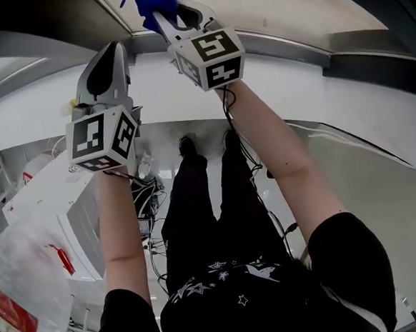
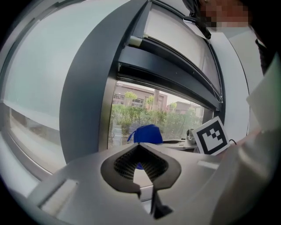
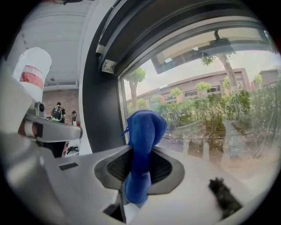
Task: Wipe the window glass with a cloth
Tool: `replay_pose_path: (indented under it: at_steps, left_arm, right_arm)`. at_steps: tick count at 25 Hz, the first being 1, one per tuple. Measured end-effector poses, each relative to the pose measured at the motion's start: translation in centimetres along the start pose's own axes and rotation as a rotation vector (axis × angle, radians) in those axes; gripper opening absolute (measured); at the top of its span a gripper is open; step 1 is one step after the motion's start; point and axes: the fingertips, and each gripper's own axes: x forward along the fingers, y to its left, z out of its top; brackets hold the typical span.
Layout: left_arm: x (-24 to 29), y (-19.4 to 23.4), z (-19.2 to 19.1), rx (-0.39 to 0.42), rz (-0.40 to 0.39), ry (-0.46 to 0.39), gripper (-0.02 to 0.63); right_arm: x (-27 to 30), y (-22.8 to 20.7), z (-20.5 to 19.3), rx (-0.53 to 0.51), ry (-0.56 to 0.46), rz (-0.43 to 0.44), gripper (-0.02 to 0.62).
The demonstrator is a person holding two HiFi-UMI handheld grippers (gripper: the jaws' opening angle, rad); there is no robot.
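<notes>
My right gripper (image 3: 139, 151) has its fingers pinching the blue cloth (image 3: 144, 129). A rounded bunch stands up past the tips and a tail hangs down below them. The cloth is up by the window glass (image 3: 215, 118), near its left side. I cannot tell whether it touches the pane.

My left gripper (image 2: 140, 148) has its fingers pressed together on nothing. It points at the same window from just beside the right one.

My worry is the grip. Only a narrow fold sits between the fingers, so dragging it across the pane could tug it loose. If I lean in too far, the hard tips could knock the glass rather than the cloth. The loose tail may also flap and leave streaks.

The dark window frame (image 3: 102, 110) stands just to the left of the cloth, so a leftward stroke would soon hit that edge. To the right, the pane runs wide and open. Above, the frame's top bar (image 3: 184, 26) closes in. With my two grippers this near each other, a wide sweep could bump them together.
</notes>
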Motion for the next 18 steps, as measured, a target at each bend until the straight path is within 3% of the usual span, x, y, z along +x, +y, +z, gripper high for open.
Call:
replay_pose_path:
  at_steps: [3, 7, 18]
  left_arm:
    - [0.9, -1.5, -0.4, 0.018, -0.025, 0.020, 0.009]
    - [2.8, -5.4, -0.7, -0.024, -0.064, 0.033, 0.009]
    - [8.8, -22.8, -1.9, 0.012, -0.224, 0.091, 0.009]
  right_arm:
    - [-2.5, -2.3, -1.2, 0.054, 0.002, -0.055, 0.089]
    - [-6.7, -6.1, -1.8, 0.083, -0.008, -0.118, 0.089]
    - [-20.5, -18.9, -4.7, 0.141, -0.027, -0.275, 0.089]
